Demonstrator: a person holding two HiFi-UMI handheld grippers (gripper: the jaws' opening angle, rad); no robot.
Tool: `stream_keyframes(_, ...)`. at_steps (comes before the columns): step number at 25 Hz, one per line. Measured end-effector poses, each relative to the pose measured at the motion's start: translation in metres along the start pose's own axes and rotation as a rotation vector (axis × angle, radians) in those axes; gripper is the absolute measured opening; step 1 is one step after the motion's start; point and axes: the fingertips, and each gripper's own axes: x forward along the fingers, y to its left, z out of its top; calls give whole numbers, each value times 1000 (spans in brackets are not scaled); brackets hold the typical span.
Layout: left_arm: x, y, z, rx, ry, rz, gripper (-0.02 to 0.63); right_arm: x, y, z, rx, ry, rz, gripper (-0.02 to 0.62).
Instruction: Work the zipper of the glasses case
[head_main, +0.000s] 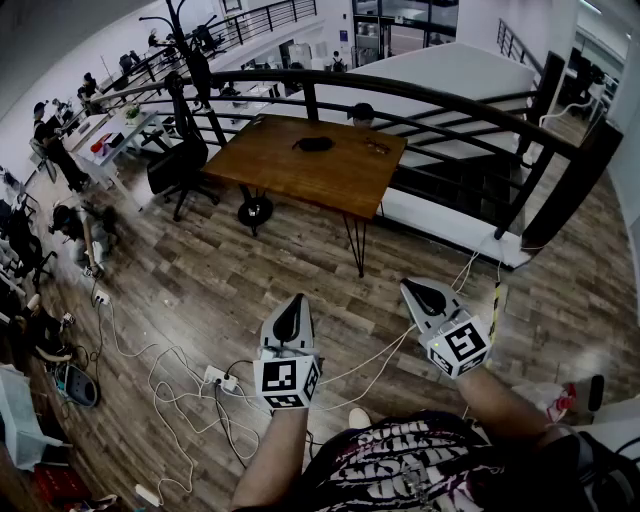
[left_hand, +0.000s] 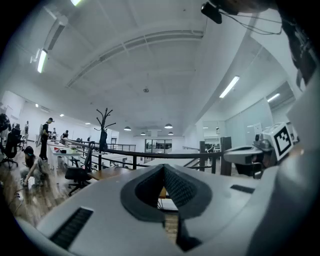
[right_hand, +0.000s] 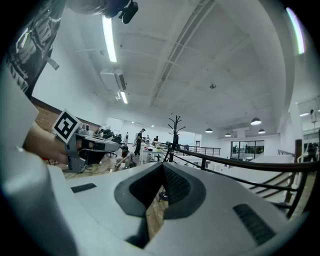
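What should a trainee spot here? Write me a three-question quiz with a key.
1. Fill in: the jaws of the left gripper and the right gripper are both ____.
2. Where is the glasses case? A) on the wooden table B) in the left gripper C) in the right gripper
3. True or false: one gripper is touching the glasses case.

Key: 1 shut, with nothing between them; 2 A; 3 false, both are held well short of the table.
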Motion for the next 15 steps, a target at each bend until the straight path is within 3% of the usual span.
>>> stream_keyframes(7, 18, 11, 25, -2, -50, -12, 5, 19, -1, 18, 20, -16, -52, -6)
stream_keyframes(15, 51, 14, 2, -79, -3, -41, 5, 21, -29, -4, 112, 35, -100, -6)
